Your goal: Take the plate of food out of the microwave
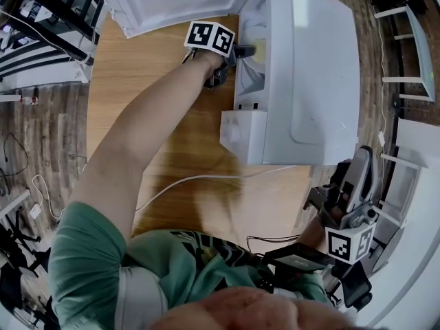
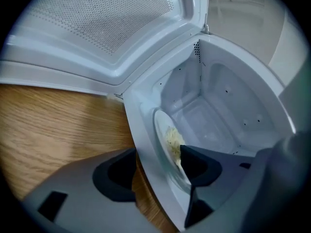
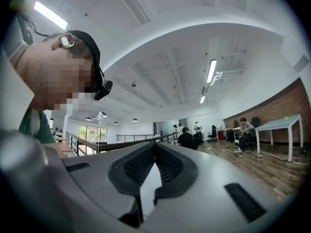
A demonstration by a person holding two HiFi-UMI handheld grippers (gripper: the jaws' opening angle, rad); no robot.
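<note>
Two tongs are in my hands above a tabletop [image 1: 158, 60] of pale wood grain, which stands on a floor [image 1: 41, 129] of dark planks. A thin white cable [image 1: 192, 181] trails across the near part of the wood. The white microwave [image 1: 323, 67] sits toward the tabletop's far right corner, and its door [image 1: 172, 2] is swung wide open along the far edge, its inner panel dotted with fine perforations. My bare left arm [image 1: 144, 136] stretches straight out to the oven's mouth, the marker cube [image 1: 210, 38] riding on top. The left tongs [image 2: 156, 153] tilt slightly down with their jaws spread apart and unclenched: one dark pad is outside over the wood, the other reaches into the smooth white cavity. Between them lie the oven's front frame and the near rim of the plate [image 2: 163, 130]. That plate is pale, round and shallow, rests on the cavity floor just inside the opening, and carries a small heap of yellowish food [image 2: 172, 140]. My right tongs [image 3: 154, 145] are held low beside me off the tabletop's near right corner, pointing level into the room, ribbed pads pinched together at the tips with nothing in them. Beyond them are a white ceiling with strip lights [image 3: 211, 71], a brick wall [image 3: 286, 106] and seated people [image 3: 243, 130].
</note>
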